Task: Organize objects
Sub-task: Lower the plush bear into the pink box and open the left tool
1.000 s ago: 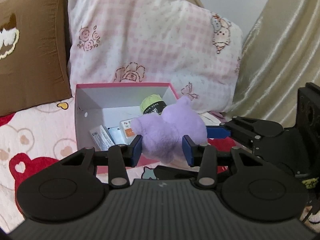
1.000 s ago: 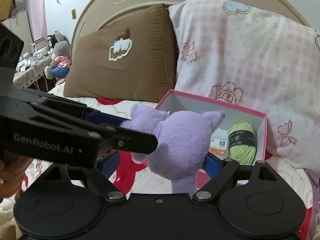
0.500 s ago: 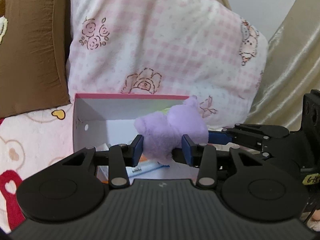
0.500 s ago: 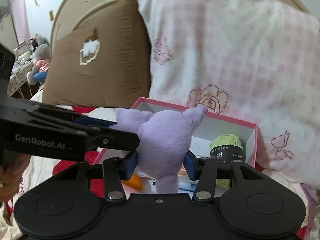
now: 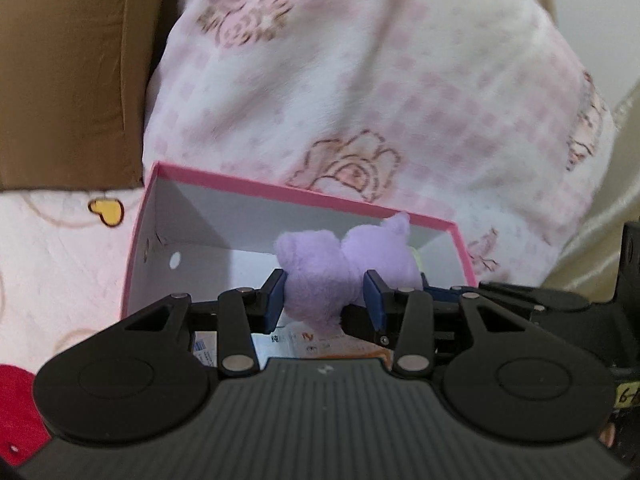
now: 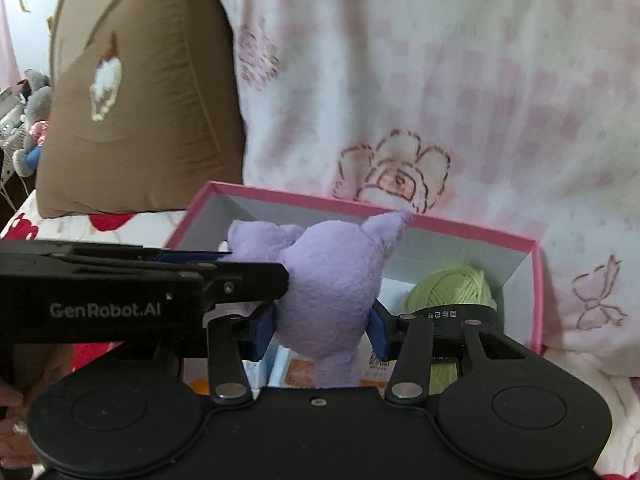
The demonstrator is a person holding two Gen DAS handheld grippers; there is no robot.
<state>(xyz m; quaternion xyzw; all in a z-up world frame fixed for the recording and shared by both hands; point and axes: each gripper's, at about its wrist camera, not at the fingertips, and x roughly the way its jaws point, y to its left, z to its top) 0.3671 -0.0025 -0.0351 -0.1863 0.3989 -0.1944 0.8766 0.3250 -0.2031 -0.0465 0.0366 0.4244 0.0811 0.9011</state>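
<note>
A purple plush toy point(image 5: 320, 276) hangs just over the open pink box point(image 5: 256, 184), held from two sides. My left gripper point(image 5: 326, 294) is shut on its lower body, blue pads pressed into the fur. My right gripper point(image 6: 322, 328) is also shut on the plush point(image 6: 332, 280), gripping it below the pointed ear. In the right wrist view the left gripper's black fingers point(image 6: 248, 276) reach in from the left. Inside the box point(image 6: 440, 226) lie a green yarn ball point(image 6: 452, 288) at the right end and flat printed packets point(image 5: 304, 340) under the toy.
A pink-checked pillow point(image 5: 360, 80) stands right behind the box and a brown pillow point(image 5: 68, 72) to its left. The box rests on a bedsheet with hearts point(image 5: 60, 260). A beige curtain point(image 5: 616, 208) hangs at far right. A hand point(image 6: 12, 408) shows at lower left.
Both grippers have carried the plush forward and down, from in front of the box to over its opening. The right gripper's jaws went from wide apart to pressed on the toy.
</note>
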